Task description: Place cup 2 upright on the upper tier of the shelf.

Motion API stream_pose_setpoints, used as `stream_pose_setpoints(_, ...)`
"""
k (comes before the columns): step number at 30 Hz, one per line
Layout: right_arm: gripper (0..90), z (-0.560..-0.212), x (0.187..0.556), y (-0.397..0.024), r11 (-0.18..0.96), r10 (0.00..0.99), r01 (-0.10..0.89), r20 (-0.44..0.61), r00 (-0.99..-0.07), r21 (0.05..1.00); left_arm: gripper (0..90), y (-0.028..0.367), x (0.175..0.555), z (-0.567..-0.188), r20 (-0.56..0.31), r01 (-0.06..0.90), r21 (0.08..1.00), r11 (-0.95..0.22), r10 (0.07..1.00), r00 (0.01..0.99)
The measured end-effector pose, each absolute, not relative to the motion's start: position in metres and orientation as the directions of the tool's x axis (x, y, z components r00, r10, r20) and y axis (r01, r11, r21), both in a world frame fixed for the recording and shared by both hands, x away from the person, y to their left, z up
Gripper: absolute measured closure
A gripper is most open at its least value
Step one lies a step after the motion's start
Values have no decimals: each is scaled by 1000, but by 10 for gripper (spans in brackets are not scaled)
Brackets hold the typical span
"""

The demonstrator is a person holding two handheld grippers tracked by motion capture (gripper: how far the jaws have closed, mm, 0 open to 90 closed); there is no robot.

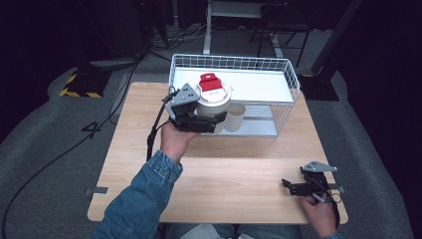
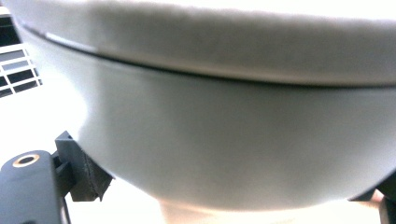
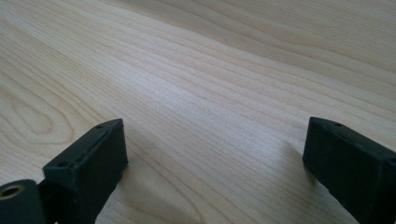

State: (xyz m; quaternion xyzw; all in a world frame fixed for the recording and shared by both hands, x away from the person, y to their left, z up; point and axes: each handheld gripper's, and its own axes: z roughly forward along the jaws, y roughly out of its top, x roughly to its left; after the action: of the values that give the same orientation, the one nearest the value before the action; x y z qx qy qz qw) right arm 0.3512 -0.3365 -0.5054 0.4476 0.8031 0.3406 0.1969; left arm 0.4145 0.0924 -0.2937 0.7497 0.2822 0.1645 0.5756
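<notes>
A white paper cup (image 1: 215, 99) with a white lid and a red tab on top is held over the front left corner of the white wire basket (image 1: 291, 74). My left gripper (image 1: 211, 123) is shut on the cup's body. In the left gripper view the cup's wall (image 2: 233, 140) is close up, with the black fingers (image 2: 86, 175) pressed against its sides. A second, lidless white cup (image 1: 235, 117) stands inside the basket just right of the held one. My right gripper (image 1: 290, 186) rests low over the wooden table (image 1: 234, 169) at the front right, open, with only bare wood between its jaws (image 3: 215, 163).
The wire basket stands at the table's far edge and has a white shelf inside. A black cable trails from the left gripper down off the table's left side. A black-and-yellow striped base (image 1: 77, 84) and desk legs stand on the floor beyond.
</notes>
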Motion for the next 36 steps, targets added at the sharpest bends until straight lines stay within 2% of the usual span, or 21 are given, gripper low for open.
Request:
stream_pose_setpoints(26, 71, -505, 351, -337, 369, 851, 584, -9, -526, 724, 125, 57, 475, -256, -50, 203, 969, -142, 690, 722)
stream_pose_setpoints(36, 71, -505, 351, -337, 369, 851, 583, -9, -526, 724, 125, 46, 496, -256, -45, 198, 972, -130, 719, 693)
